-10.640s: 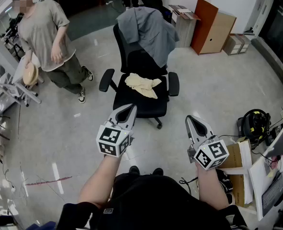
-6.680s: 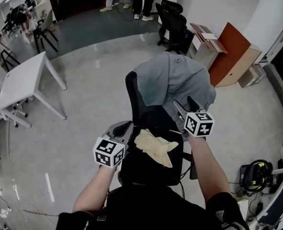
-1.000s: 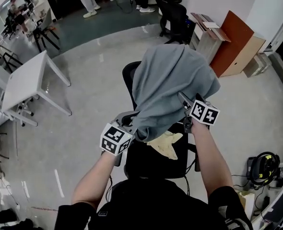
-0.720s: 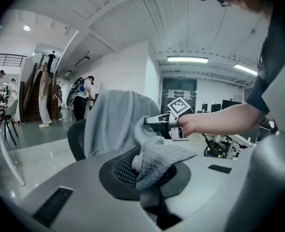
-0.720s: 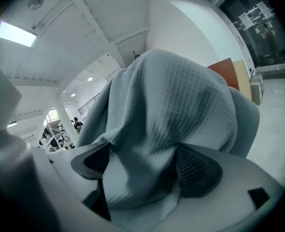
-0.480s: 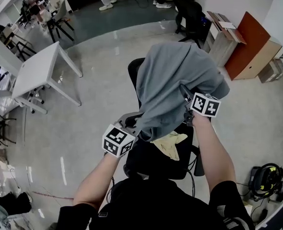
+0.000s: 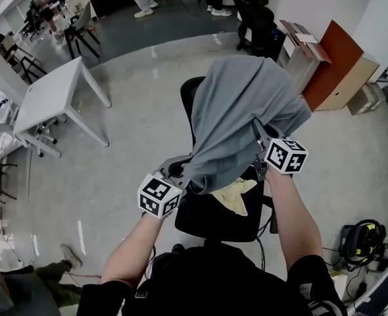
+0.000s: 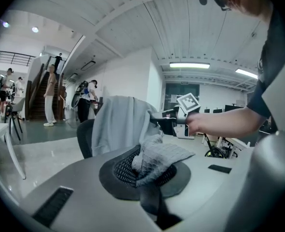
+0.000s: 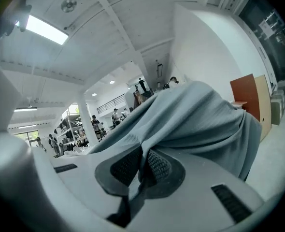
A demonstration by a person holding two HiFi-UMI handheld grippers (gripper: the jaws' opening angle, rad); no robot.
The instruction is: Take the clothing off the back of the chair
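The left gripper (image 7: pixel 179 170) clamps one hem corner of the grey garment (image 7: pixel 237 110) and the right gripper (image 7: pixel 258 137) has just closed on the other, probably to lift it evenly off the chair (image 7: pixel 214 219).

The head view looks steeply down on the chair (image 7: pixel 210 219). The left gripper view and right gripper view sit close behind their jaws, nearly level; all 3 share the grey clothing (image 7: pixel 240 117).
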